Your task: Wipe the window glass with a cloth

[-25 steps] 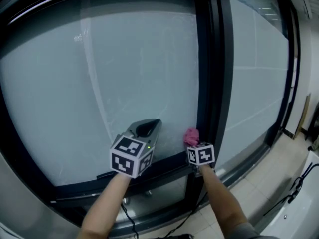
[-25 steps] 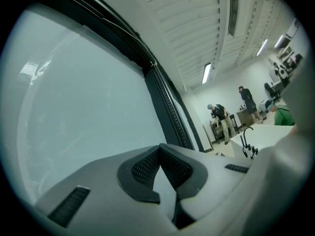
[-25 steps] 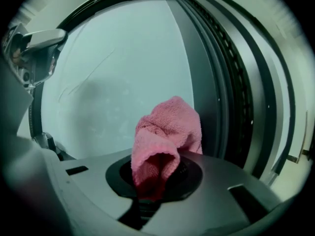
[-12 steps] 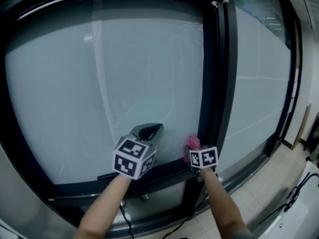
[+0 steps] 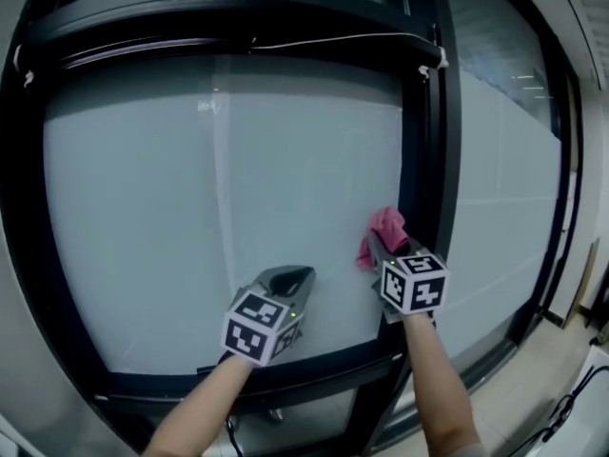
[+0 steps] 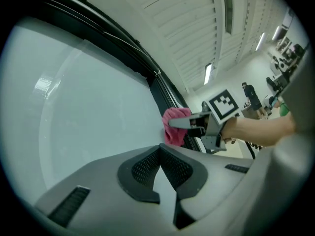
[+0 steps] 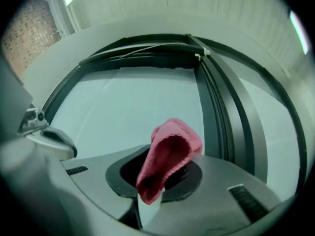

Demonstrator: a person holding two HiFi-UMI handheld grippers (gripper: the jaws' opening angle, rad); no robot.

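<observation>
At right edge of pane, beside dark frame [image 5: 430, 160]: your right gripper [image 5: 379, 248] pinches pink cloth [image 5: 385, 225], fold at window glass [image 5: 171, 217]; can't tell if touching. Your left gripper [image 5: 291, 276], lower left, jaws pressed together, nothing between. Cloth likely soft, light, limp; will flop and bunch. Hold near bunched middle so fabric meets glass, not your jaw tips.

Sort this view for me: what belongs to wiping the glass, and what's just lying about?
Part of the job:
- pink cloth, clamped in the right tool
- window glass

Not in use:
- left tool, shut and empty, low by the glass
- black window frame
- cable on the floor, lower right
</observation>
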